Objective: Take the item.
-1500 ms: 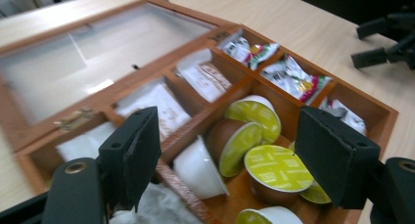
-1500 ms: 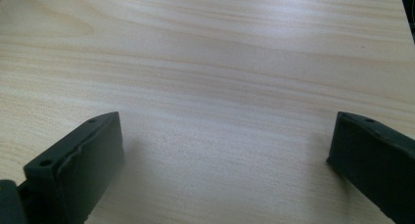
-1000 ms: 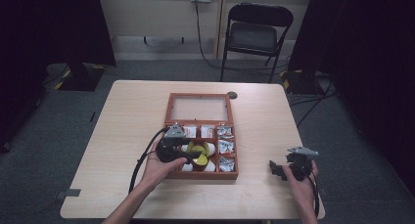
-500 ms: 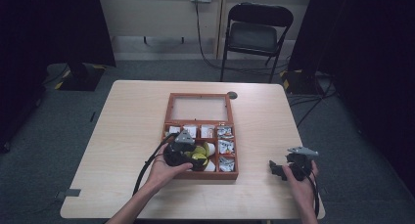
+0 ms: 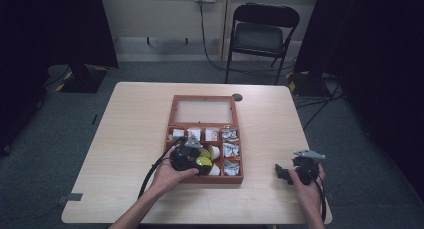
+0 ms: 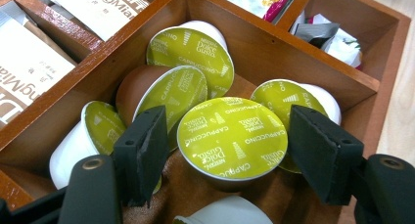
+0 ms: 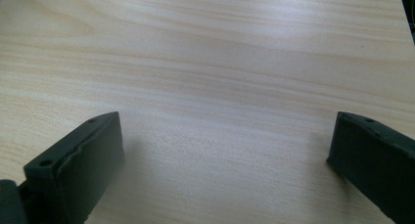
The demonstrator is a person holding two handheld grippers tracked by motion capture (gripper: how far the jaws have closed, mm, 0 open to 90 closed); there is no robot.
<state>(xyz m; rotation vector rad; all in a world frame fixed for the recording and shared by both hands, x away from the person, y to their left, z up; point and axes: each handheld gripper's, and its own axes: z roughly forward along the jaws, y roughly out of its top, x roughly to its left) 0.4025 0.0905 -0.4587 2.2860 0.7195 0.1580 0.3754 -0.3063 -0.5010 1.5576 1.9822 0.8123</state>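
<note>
Since 1 second ago, left gripper (image 6: 227,150) shifted a little to the right and lower into the open reddish-brown wooden compartment box (image 5: 172,120), now sunk among the capsules in the near middle compartment; jaws just opening again after a brief squeeze. Now spread either side of 1 round green-foil-lidded coffee capsule (image 6: 232,137), left pad just beside its rim, right pad a little apart, no visible pressing. Right gripper (image 7: 220,165) unmoved, resting on the near right of the table, jaws spread wide over bare wood, nothing between them.

Around the straddled capsule: 4 more green-lidded capsules crowded close, 1 brown-bodied one (image 6: 161,94) leaning just behind the left pad, 1 white-bodied one (image 6: 88,136) at the far left of the compartment, 1 white capsule (image 6: 230,212) at the near edge. Little free room beside either pad; wooden divider walls close behind and to the right. Neighbouring compartments packed with white paper sachets (image 6: 29,62) and colourful foil packets (image 6: 333,35). Glass-paned lid (image 5: 204,110) lying flat beyond the box, toward the far side.

Light wooden rectangular table (image 5: 125,124), wide bare stretches left and right of the box. Grey carpet floor around it, black folding chair (image 5: 262,31) past the far edge, dark curtains at both sides, cable running down from a wall socket.
</note>
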